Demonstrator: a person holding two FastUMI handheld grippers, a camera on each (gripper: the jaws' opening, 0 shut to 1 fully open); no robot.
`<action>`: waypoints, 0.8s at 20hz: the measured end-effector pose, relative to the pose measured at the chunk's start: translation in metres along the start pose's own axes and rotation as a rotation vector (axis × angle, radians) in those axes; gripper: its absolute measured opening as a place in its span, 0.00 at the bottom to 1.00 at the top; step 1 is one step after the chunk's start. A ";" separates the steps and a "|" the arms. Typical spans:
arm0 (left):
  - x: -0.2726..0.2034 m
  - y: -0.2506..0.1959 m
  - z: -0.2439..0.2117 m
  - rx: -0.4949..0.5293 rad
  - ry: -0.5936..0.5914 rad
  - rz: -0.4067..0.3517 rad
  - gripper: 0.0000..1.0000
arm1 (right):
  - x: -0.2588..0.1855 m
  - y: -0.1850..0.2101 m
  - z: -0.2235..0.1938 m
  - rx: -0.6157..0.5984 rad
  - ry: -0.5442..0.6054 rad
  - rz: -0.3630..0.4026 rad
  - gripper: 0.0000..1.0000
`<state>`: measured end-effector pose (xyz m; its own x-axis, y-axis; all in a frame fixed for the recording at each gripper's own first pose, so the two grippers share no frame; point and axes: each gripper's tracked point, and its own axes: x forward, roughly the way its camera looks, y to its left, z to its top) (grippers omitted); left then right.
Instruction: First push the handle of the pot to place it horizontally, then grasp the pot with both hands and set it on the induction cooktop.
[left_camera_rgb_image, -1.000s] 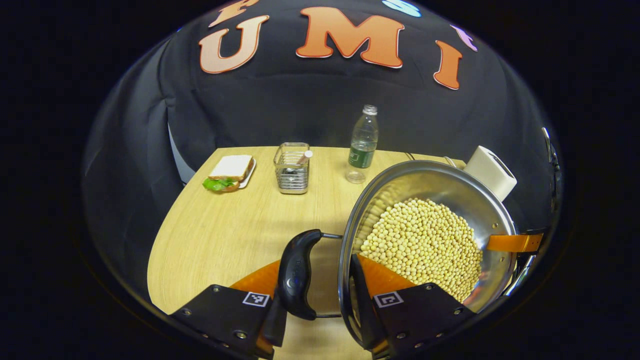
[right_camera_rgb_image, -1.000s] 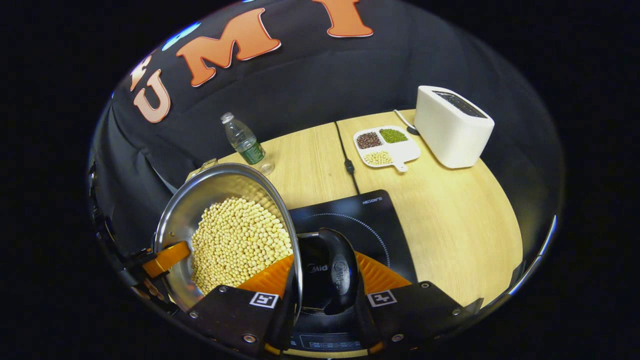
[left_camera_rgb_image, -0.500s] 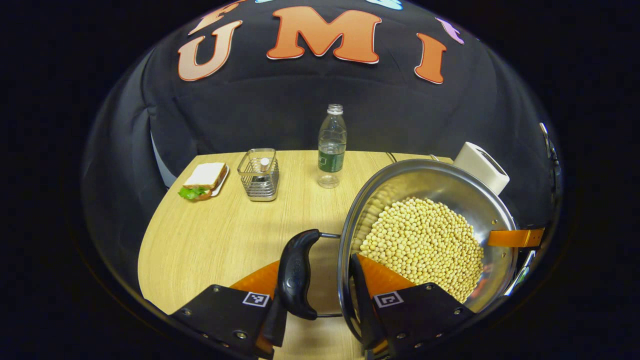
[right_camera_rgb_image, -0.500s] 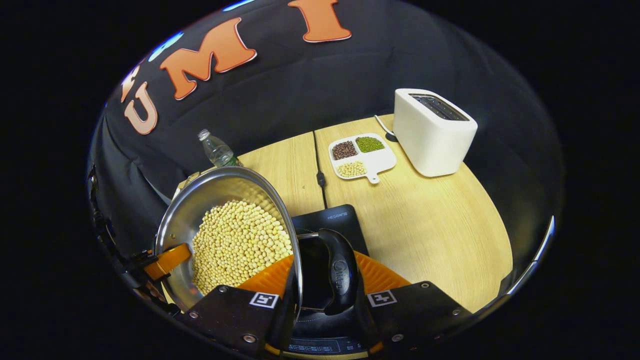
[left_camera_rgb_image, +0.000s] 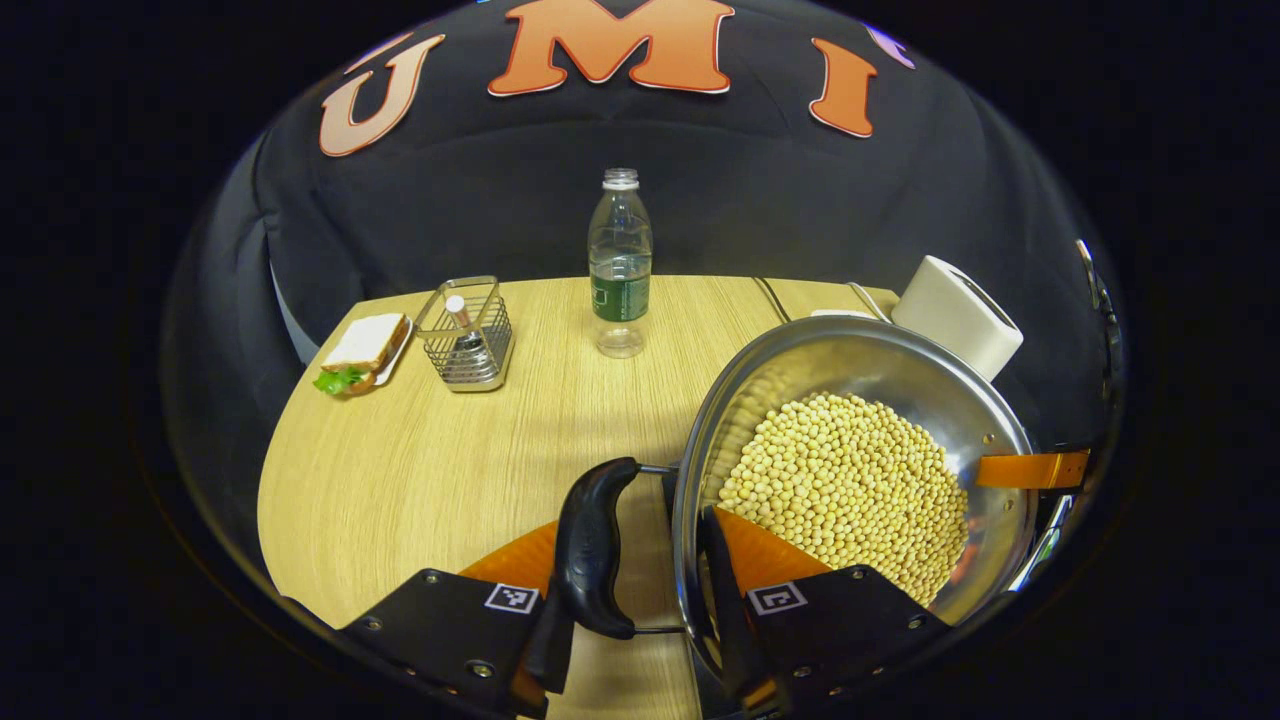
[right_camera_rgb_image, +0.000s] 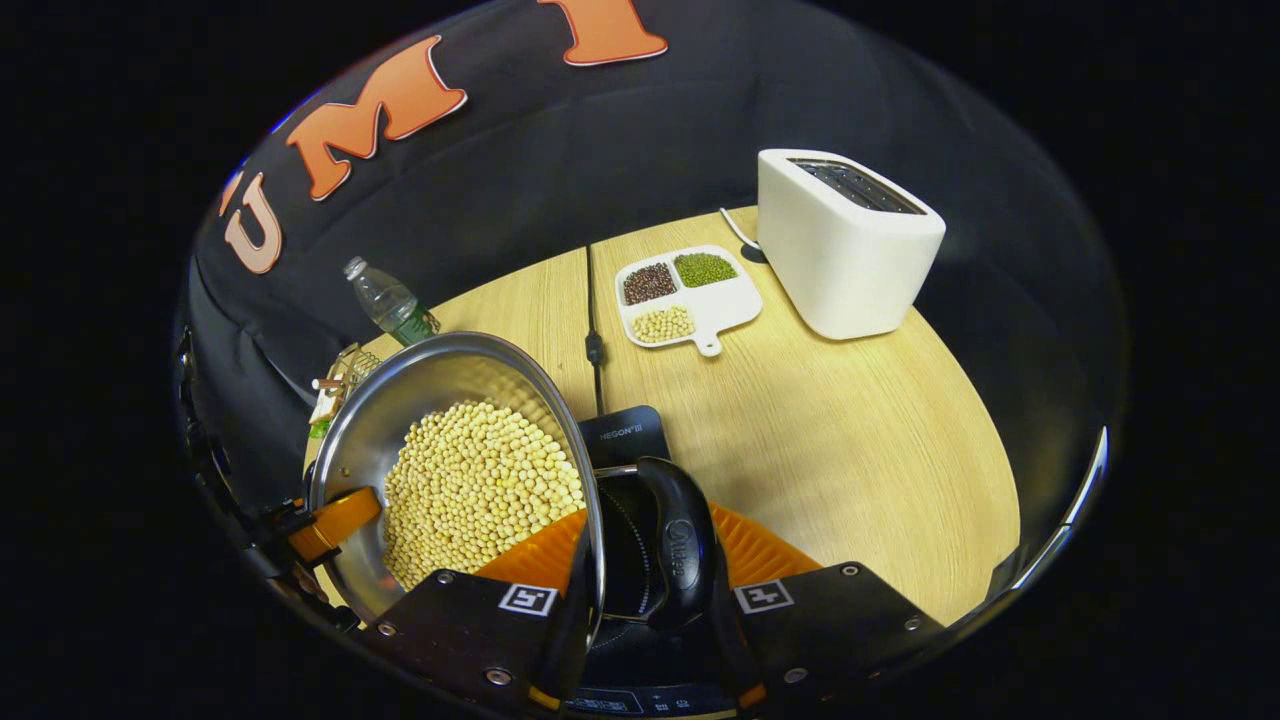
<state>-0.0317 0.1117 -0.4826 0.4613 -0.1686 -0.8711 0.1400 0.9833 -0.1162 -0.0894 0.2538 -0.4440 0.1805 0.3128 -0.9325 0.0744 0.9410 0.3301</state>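
Pot (left_camera_rgb_image: 860, 400) is hanging between both pairs of fingers, each pair clenched across the steel rim with a black side handle (left_camera_rgb_image: 590, 545) beside it. Left gripper (left_camera_rgb_image: 640, 600) and right gripper (right_camera_rgb_image: 645, 610) are carrying it sideways; since a second ago the induction cooktop (right_camera_rgb_image: 620, 435) is sliding under the right fingers, so placing is near. Pale beans (right_camera_rgb_image: 480, 485) are filling the pot.

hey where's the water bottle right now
The water bottle stands upright at the far edge of the table in the left gripper view, right of the wire basket and beyond the pot.
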 end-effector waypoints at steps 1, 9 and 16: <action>0.001 -0.001 -0.002 -0.002 0.007 -0.001 0.63 | 0.000 0.000 -0.002 -0.001 0.006 -0.004 0.50; -0.004 0.001 0.006 0.000 0.041 -0.011 0.60 | -0.002 0.000 -0.003 0.009 0.027 -0.015 0.50; -0.009 0.001 -0.006 0.011 0.060 -0.022 0.69 | 0.004 -0.001 -0.008 0.011 0.027 -0.003 0.57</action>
<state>-0.0408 0.1145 -0.4779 0.4050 -0.1851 -0.8954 0.1594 0.9786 -0.1302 -0.0967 0.2553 -0.4491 0.1539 0.3138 -0.9369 0.0856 0.9404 0.3290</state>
